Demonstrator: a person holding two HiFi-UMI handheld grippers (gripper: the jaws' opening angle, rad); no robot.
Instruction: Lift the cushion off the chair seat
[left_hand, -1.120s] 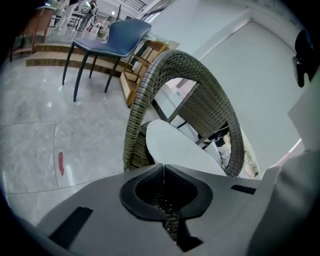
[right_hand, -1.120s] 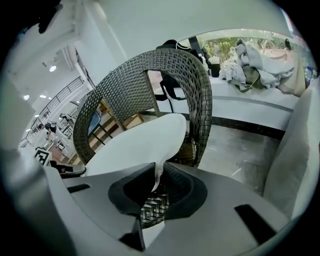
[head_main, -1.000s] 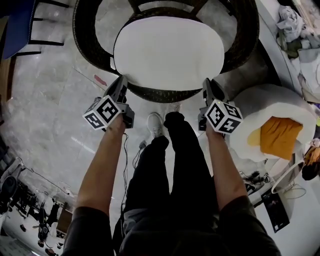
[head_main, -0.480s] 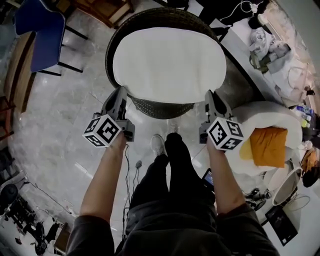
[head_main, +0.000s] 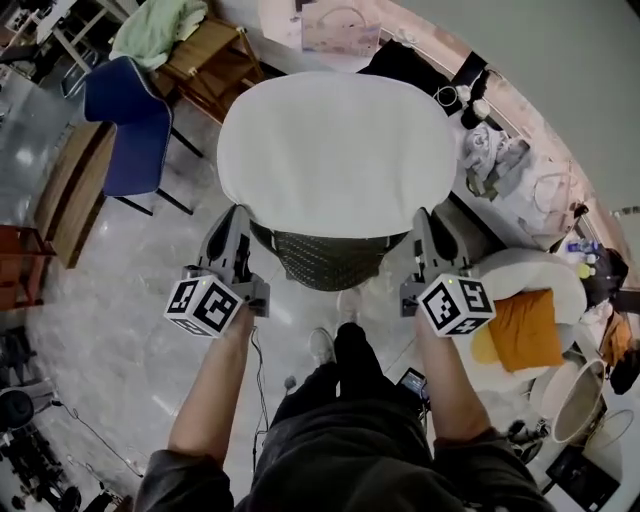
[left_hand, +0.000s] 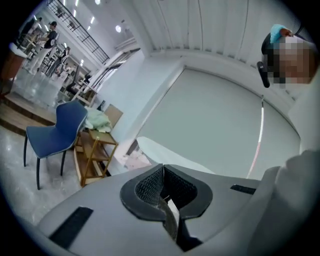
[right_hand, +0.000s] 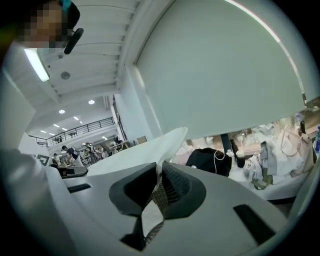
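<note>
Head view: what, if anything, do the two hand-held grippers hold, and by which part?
The white cushion: the left hand-held gripper pinches its near edge at the left corner, the right hand-held gripper at the right corner.

Showed matt white cloth on the cushion, rough dark wicker on the chair, glossy stone on the floor.

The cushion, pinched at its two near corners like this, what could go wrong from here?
Slip: the left hand-held gripper and the right hand-held gripper each pinch only a thin bit of the cushion at its near corners, so its weight might pull it free. Snag: the lifted cushion hides most of the wicker chair and reaches toward the cluttered counter; its far edge could brush things there.
</note>
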